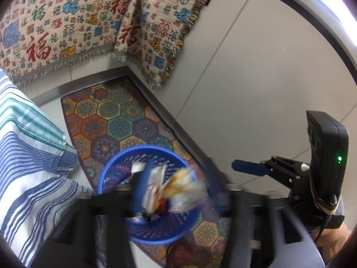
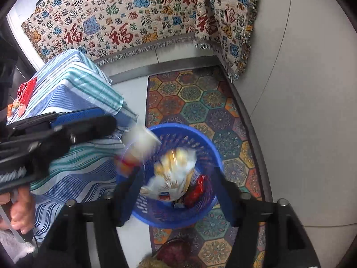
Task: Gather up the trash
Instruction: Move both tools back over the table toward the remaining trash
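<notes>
Right gripper [image 2: 178,189] is hovering closest to the lens, fingers spread wide with nothing clamped, and the left gripper [image 1: 176,185] is hanging beside it. Its fingers are blurring, but they are looking parted too. Two tools, both poised straight over the bin so that whatever they let go lands inside.

One big patterned blanket [image 2: 125,22] is draping across the far side. One striped cloth [image 2: 73,82] is covering the furniture on the left. One hexagon rug [image 2: 196,102] is lying under the action. One blue basket [image 1: 154,148] is sitting on the rug's near part.

I'm counting three wrappers. A white wrapper [image 2: 140,139] is smearing at the left gripper's tip, over the basket's left rim. A yellow wrapper [image 2: 174,172] is filling the basket's middle. A red wrapper [image 2: 197,189] is lying beneath it.
</notes>
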{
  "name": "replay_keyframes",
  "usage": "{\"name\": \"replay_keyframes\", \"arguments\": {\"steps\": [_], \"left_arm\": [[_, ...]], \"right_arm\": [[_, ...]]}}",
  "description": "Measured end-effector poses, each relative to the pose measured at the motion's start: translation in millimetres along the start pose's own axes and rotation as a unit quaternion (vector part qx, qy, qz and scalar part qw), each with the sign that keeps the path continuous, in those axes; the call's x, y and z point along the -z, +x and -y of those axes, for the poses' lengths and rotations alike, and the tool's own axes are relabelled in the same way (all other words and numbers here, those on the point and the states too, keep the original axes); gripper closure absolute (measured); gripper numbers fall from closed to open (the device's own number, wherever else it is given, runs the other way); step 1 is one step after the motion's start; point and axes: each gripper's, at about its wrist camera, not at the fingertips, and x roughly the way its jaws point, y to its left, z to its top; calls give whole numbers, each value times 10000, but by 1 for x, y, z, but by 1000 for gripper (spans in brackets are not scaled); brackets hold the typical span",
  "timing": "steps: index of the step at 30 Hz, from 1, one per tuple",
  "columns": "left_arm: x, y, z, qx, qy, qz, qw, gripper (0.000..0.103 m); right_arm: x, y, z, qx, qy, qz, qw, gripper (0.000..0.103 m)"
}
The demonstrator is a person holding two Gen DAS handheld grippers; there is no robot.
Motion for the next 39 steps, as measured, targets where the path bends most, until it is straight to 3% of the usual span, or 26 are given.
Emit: {"name": "replay_keyframes", "arguments": {"steps": [4,6,9,12,15,21,25,31,35,39], "left_arm": [[-1,-24,0,10,-44,214,9998,37],[1,-52,5,-125,56,437,9989,21],[12,-97,8,-349,215,778,9961,6],[33,-138,-1,-767,382,871,9925,3],[69,-168,-32,-1437,330,725,9864,3],[128,-211,-130,-2572,-316,342,9652,3],[146,-242,-195,-3070,-951,421,9460,3],[163,-273,-264,-3566,-1421,425,9224,2],[162,-283,-295,-3530,-1610,460,9205,0],[154,-287,-315,-3386,-1466,447,9284,0]], "right_arm": [[-5,-21,2,303,65,387,9988,39],[-9,-41,-5,520,-43,789,9955,39],[-17,-77,-22,667,-232,1473,9866,39],[-22,-99,-49,568,-401,1929,9787,36],[-25,-105,-87,438,-626,2055,9757,34],[-23,-78,-201,-290,-1479,1654,9746,34],[-11,-53,-273,-735,-1880,1160,9725,34],[1,-19,-357,-818,-2258,749,9678,34],[-4,2,-376,-696,-2186,643,9712,34],[-12,20,-381,-678,-1940,497,9774,32]]}}
